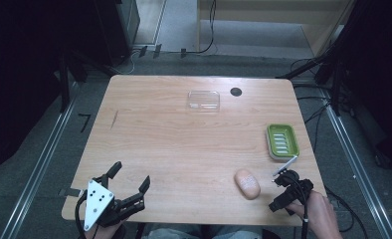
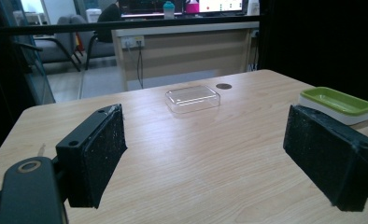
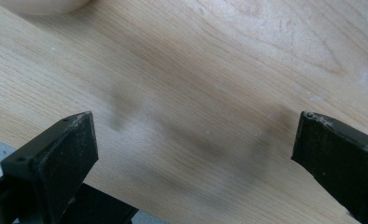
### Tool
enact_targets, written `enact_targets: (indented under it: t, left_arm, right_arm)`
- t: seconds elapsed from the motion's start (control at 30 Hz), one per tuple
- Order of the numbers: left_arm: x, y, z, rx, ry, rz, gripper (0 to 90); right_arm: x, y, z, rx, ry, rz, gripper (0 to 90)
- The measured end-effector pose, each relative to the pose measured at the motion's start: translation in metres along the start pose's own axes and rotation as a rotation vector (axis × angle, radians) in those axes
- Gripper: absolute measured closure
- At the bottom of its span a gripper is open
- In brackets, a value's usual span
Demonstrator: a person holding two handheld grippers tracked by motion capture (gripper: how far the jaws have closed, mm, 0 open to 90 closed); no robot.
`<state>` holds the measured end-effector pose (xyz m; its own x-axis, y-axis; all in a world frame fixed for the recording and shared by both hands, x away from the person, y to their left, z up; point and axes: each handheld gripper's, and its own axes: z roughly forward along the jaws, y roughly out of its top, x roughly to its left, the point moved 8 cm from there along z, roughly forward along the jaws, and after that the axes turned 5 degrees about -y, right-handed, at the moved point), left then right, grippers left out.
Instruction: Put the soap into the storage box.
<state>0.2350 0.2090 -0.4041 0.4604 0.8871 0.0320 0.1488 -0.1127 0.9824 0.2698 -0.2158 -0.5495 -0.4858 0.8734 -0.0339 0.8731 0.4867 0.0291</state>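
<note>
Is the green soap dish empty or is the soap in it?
Empty: the dish shows bare ridges, and the soap lies apart on the table.

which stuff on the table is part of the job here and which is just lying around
Likely in the job:
- soap bar, closest to the right gripper, whose jaws are open
- green soap dish, just beyond that gripper
- left gripper, open, holding nothing

Probably just lying about for now:
- clear plastic lid, at the far side of the table
- dark round spot beside the lid
</note>
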Motion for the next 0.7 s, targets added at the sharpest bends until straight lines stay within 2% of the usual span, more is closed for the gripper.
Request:
enact_targets:
  t: [0.2,0.37,0.47,0.7]
  left_arm:
    - [0.001,0.001,0.003,0.001,0.012,-0.021,13.2]
    - [-0.004,0.0,0.003,0.015,-0.005,0.015,13.1]
    - [-0.002,0.002,0.0,-0.007,0.002,-0.001,13.1]
    - [-0.004,0.003,0.006,0.0,-0.004,-0.005,13.1]
  right_arm:
    - [0.001,0.003,-0.001,0.002,0.004,-0.002,0.0]
    - [0.002,0.002,-0.001,0.013,0.013,0.001,0.0]
    - [0.004,0.004,-0.007,0.003,0.021,0.015,0.0]
    - [0.009,0.012,-0.011,0.013,0.032,0.014,0.0]
